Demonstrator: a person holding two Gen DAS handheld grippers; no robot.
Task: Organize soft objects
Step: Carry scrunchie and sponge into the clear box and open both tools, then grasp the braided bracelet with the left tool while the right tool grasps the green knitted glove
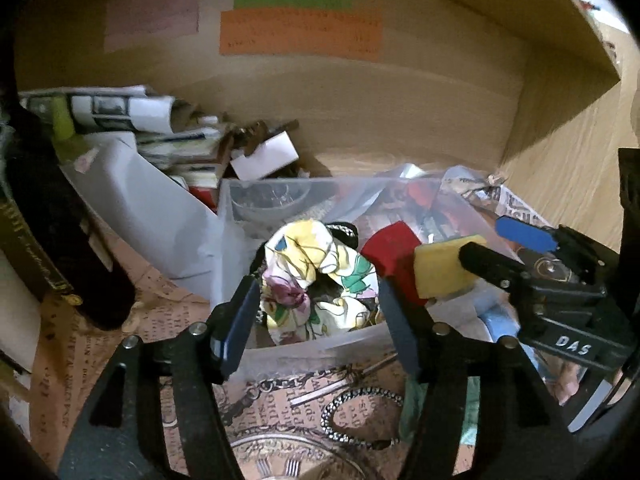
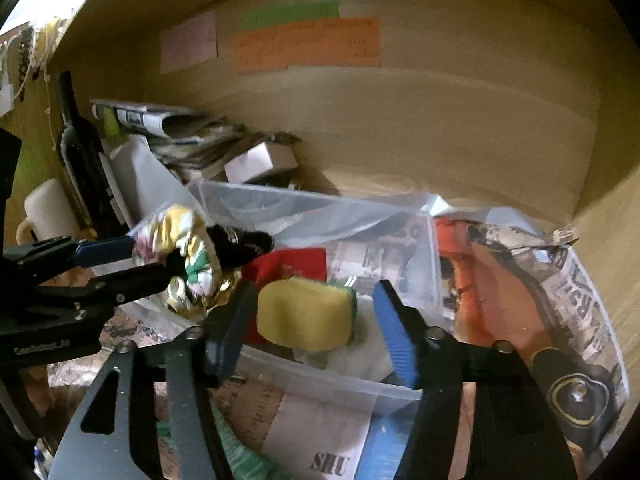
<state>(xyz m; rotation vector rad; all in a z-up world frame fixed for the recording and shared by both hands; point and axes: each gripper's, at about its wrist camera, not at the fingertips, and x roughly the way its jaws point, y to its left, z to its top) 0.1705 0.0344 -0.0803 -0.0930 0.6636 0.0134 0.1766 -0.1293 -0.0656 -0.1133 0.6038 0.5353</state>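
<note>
Hovering over the clear plastic bin [image 1: 304, 350], the left gripper [image 1: 320, 316] stands spread around a floral scrunchie [image 1: 316, 276] lying inside, while beside it the right gripper [image 2: 316, 322], equally wide apart, brackets a yellow sponge [image 2: 306, 314] resting in the same bin near a red cloth [image 2: 296, 264].

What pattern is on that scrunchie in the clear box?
The scrunchie is floral: yellow, pink and green on white, clearest in the left wrist view.

Scrunchie [image 1: 316, 276] left of sponge [image 1: 444, 264], both over bin [image 1: 320, 348]; bottle [image 1: 60, 240] far left.
</note>
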